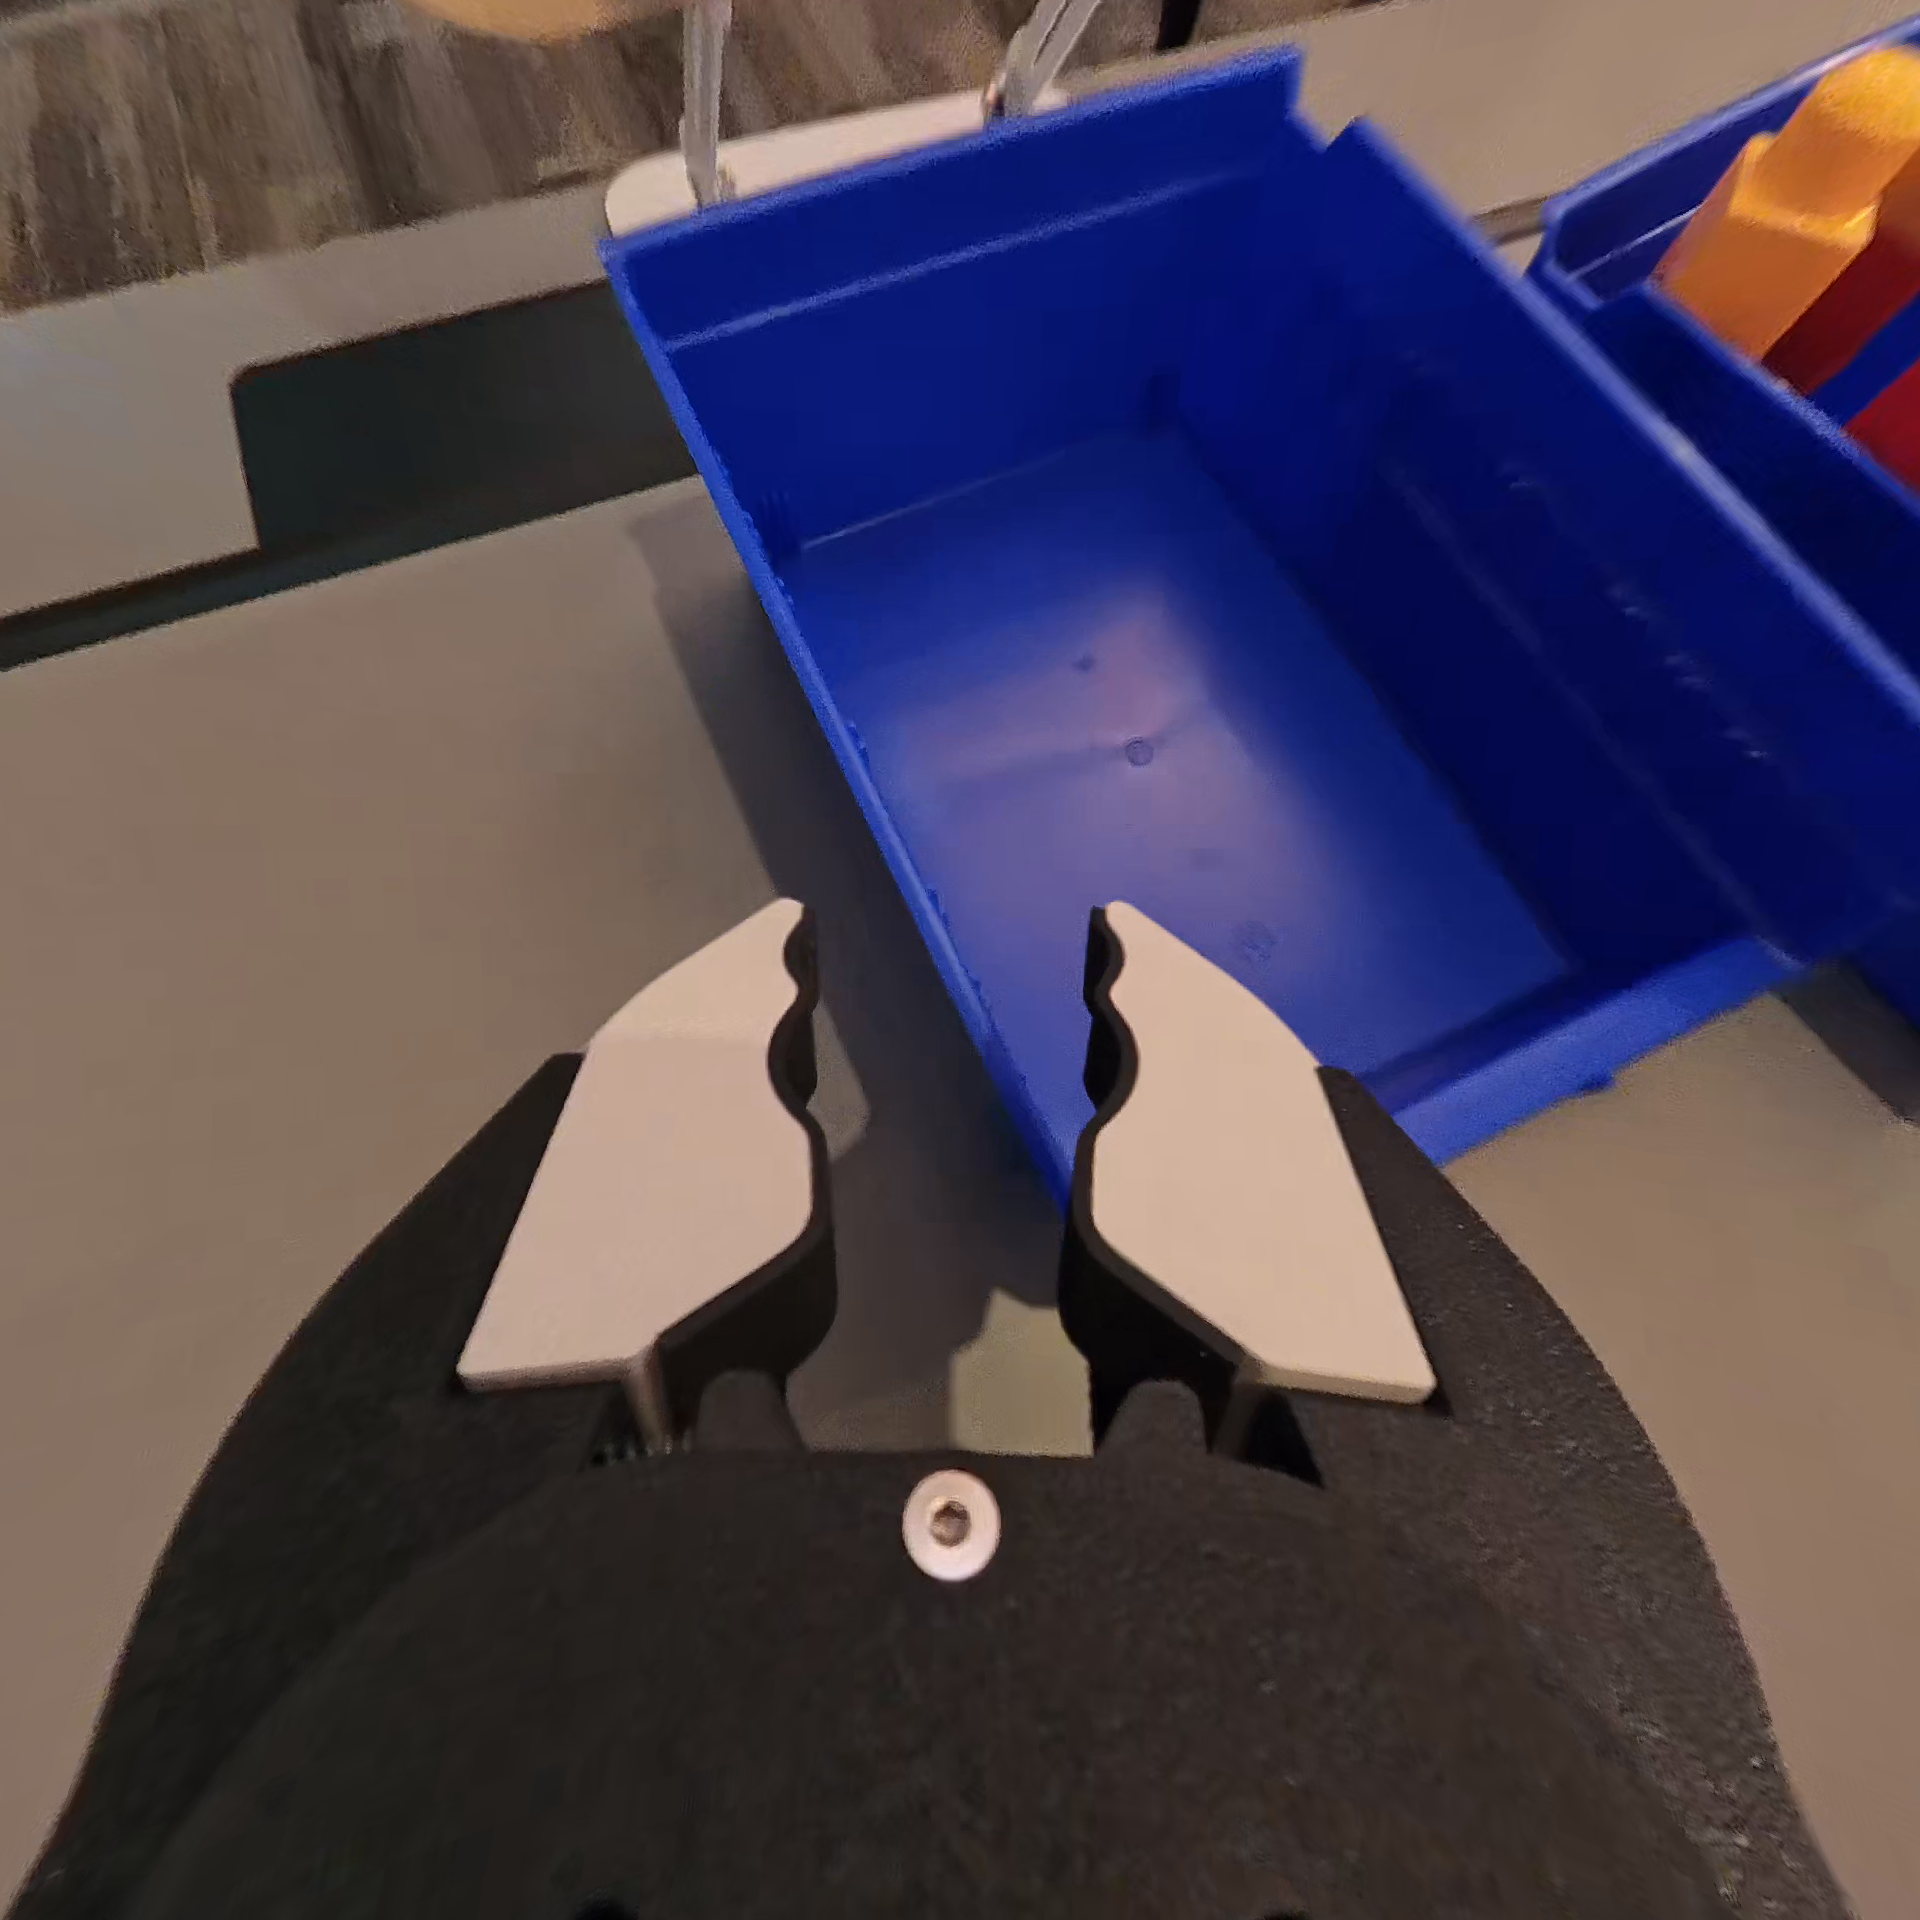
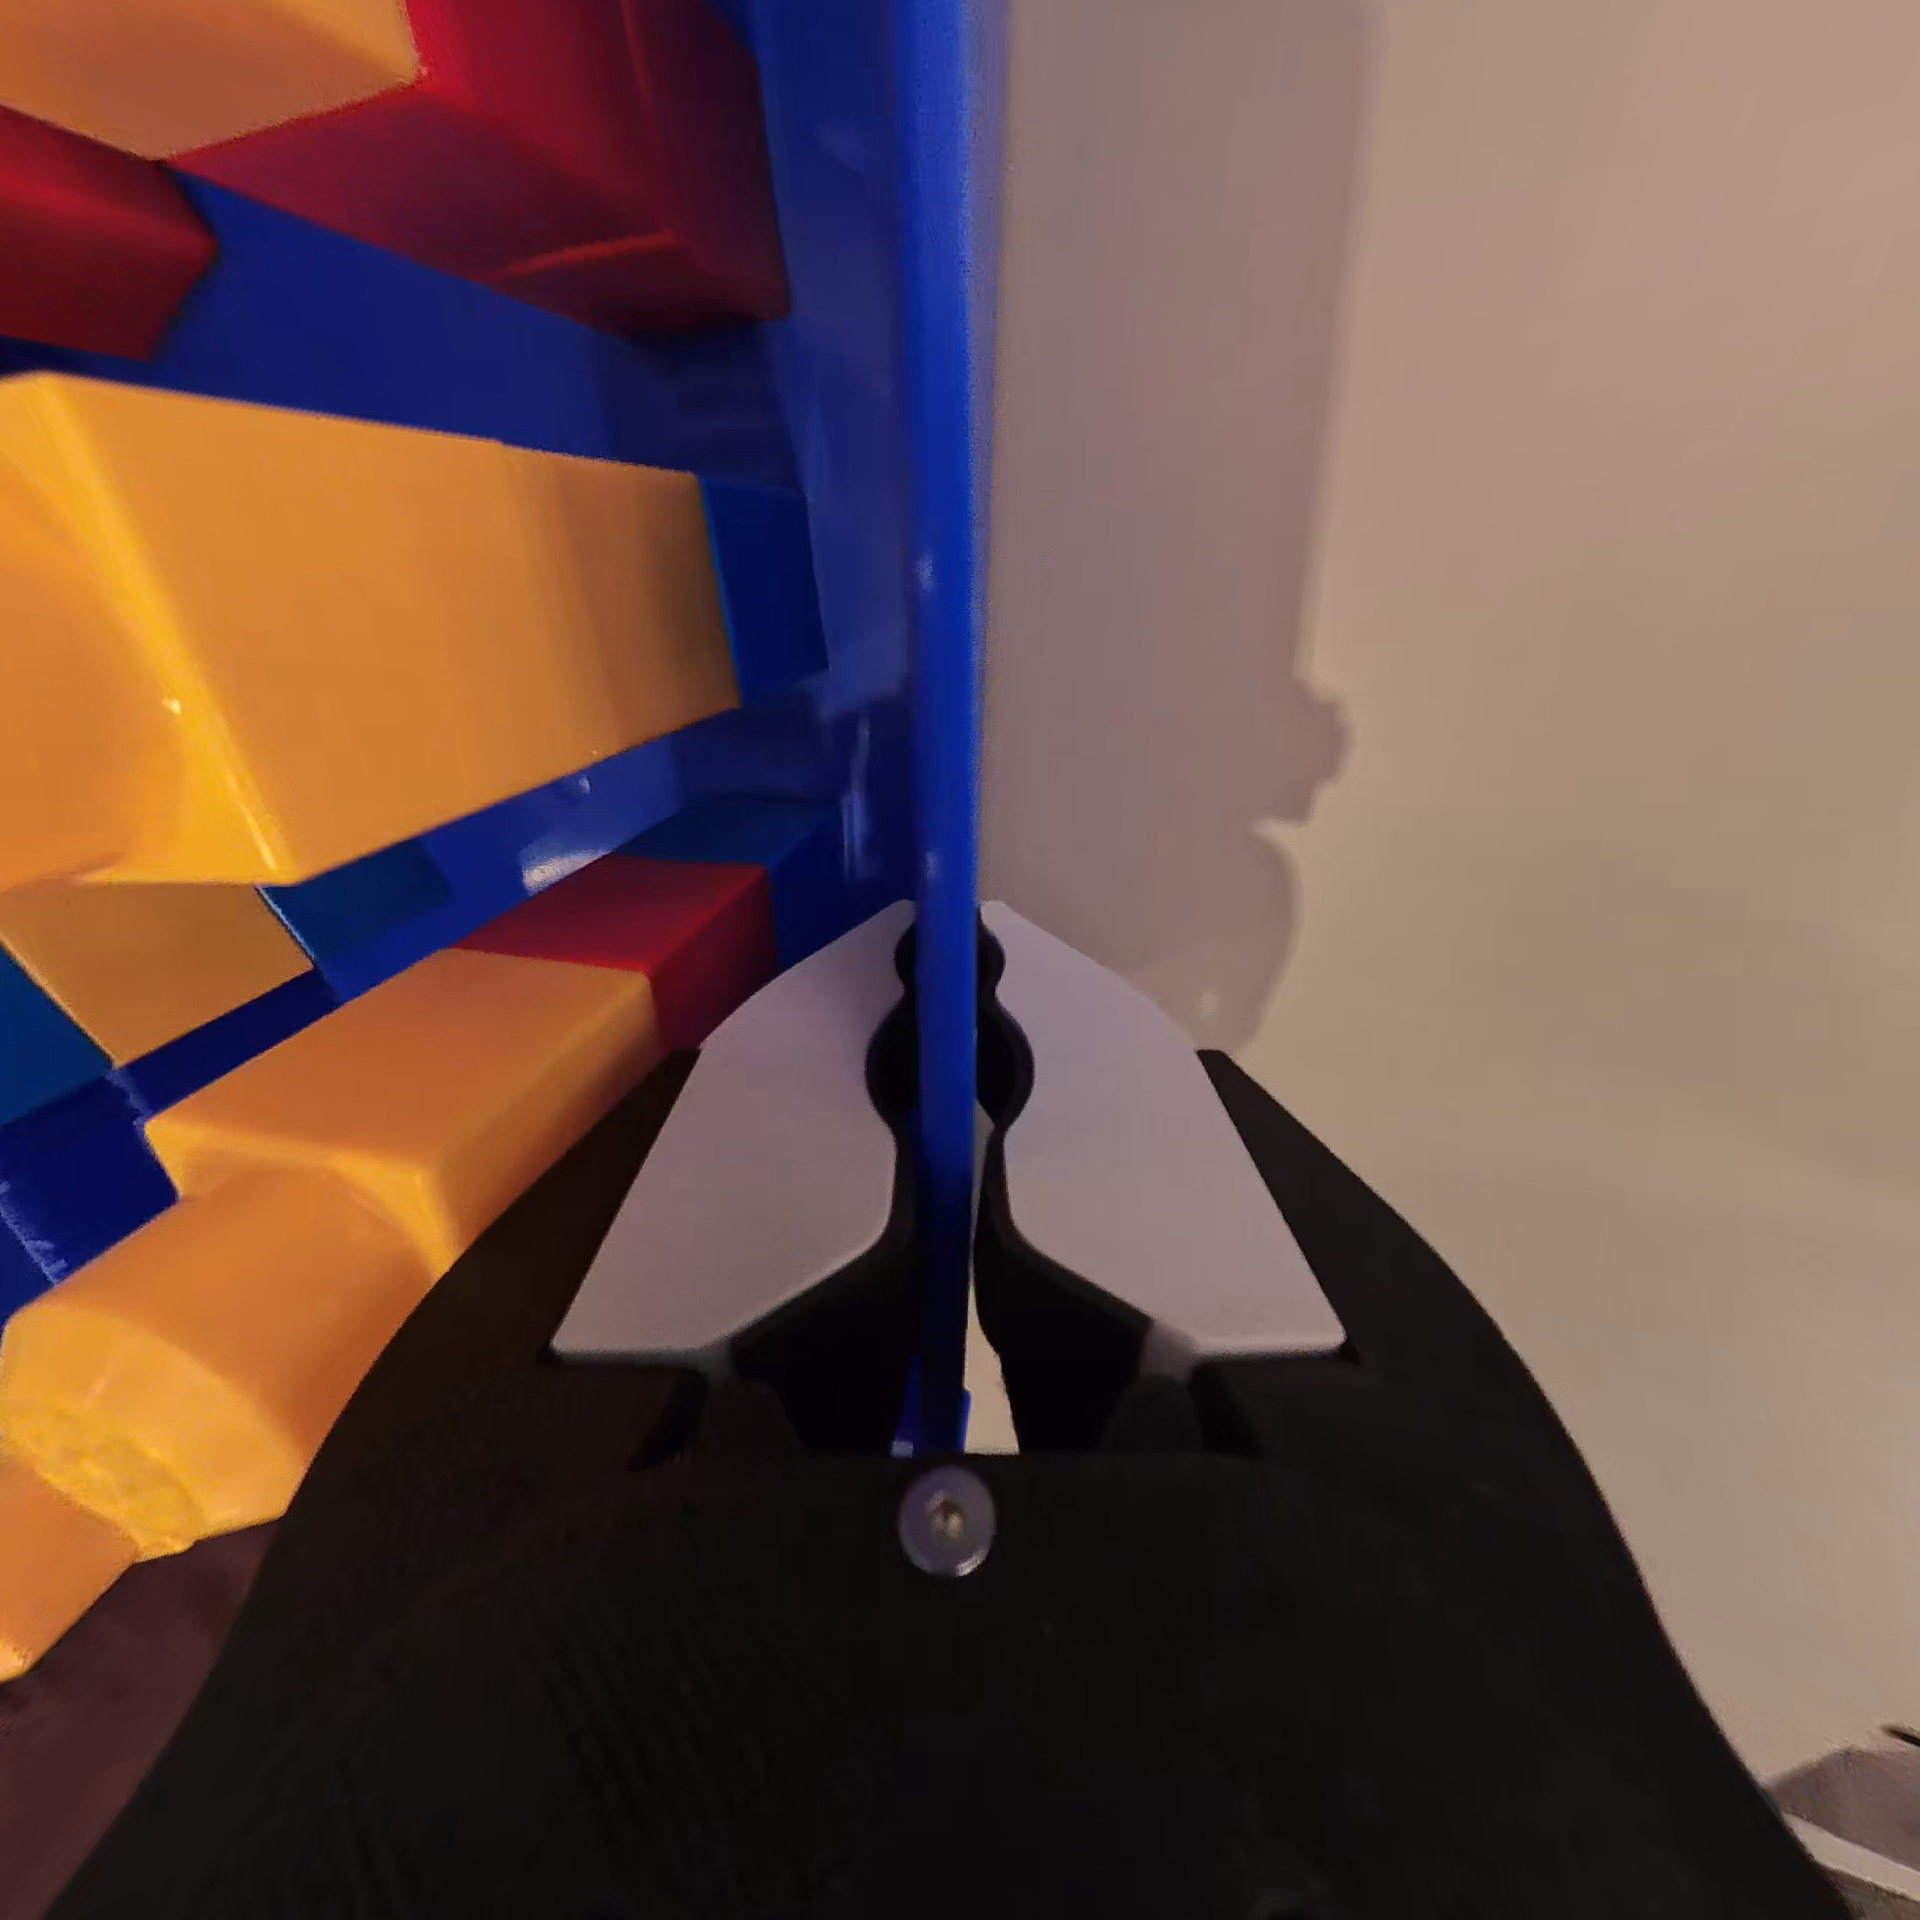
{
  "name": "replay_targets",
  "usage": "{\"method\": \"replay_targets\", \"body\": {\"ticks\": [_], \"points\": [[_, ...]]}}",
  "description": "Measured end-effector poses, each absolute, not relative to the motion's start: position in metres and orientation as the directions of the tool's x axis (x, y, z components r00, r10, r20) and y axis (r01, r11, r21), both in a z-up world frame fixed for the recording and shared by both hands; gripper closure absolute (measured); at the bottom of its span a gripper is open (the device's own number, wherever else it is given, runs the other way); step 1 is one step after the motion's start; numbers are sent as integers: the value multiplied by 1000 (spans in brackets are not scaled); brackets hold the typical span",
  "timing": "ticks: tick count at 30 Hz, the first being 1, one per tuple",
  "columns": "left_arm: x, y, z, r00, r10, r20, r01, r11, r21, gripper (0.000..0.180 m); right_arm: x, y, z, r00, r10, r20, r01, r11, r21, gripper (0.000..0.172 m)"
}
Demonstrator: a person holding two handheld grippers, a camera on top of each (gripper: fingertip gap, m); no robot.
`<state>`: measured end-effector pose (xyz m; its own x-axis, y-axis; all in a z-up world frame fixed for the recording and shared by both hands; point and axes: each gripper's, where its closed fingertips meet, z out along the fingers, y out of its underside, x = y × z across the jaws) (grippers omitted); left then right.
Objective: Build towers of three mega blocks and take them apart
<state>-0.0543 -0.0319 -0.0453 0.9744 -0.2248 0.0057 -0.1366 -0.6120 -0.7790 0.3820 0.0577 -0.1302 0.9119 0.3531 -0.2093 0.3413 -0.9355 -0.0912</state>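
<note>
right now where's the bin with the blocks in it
The blue bin of blocks fills the left of the right wrist view, its wall clamped in the right gripper; in the left wrist view it sits at far right beside the empty blue bin.

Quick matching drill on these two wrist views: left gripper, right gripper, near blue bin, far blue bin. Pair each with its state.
Things:
1. left gripper
2. right gripper
3. near blue bin
4. far blue bin

States:
A. holds orange and red blocks
B. fingers closed on a blue bin wall
C. nothing inside
D. fingers apart, gripping nothing

Pairs: 1-D, 2-B, 3-C, 4-A
</note>
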Motion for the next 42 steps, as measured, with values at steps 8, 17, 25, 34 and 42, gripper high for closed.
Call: {"method": "replay_targets", "body": {"ticks": [8,17,25,34,42], "points": [[-127,-122,-4,983,-184,29,-80,-560,-825,130,415,49,-84,910,371,-183,358,-928,-103,166],[-225,-216,-44,987,58,150,153,-617,-772,131,321,57,37,858,480,-182,461,-877,-138,166],[-249,-238,-40,981,61,183,183,-604,-776,130,79,40,73,654,672,-348,646,-735,-205,168],[-276,-258,-5,991,39,126,125,-576,-808,130,-128,8,21,538,784,-310,775,-604,-184,168],[-294,-254,-26,975,30,220,194,-600,-776,130,-192,-12,-66,594,738,-321,752,-651,-106,167]]}}
